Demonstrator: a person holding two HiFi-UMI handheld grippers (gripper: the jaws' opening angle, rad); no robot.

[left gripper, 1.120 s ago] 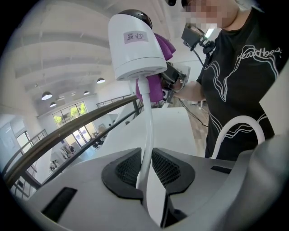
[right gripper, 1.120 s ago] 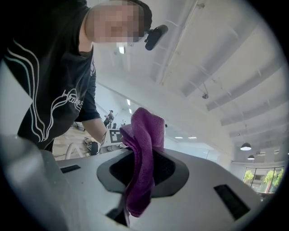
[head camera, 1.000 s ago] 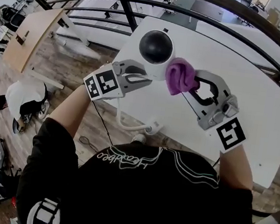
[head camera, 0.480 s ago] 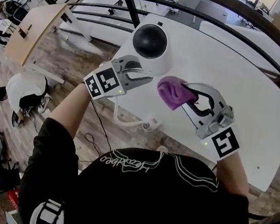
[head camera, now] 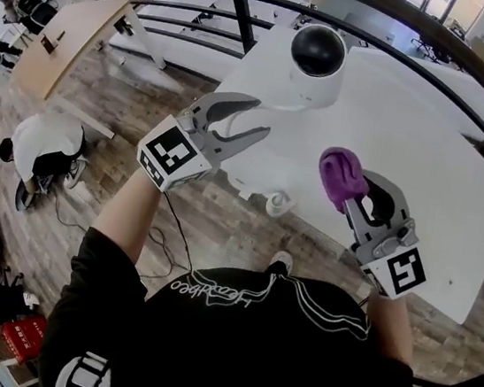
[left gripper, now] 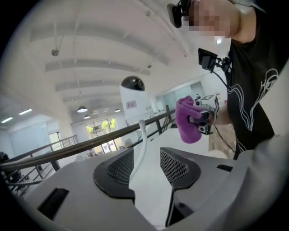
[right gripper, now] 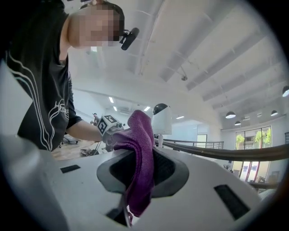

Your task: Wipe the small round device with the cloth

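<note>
Head view: left claw (head camera: 260,117) — jaws just opened wide, empty — hangs near the round device (head camera: 317,60) on the tabletop (head camera: 433,170). Right claw (head camera: 349,194) clamps the purple cloth (head camera: 341,172), apart from the device.

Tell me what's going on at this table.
A person works with a gripper in each hand. The right gripper is shut on a purple cloth, held short of the small round device, a white body with a black dome, standing on the white table. The left gripper has just been opening its jaws and grips nothing; a white cable only shows beyond their gap. Neither gripper touches the device.
</note>
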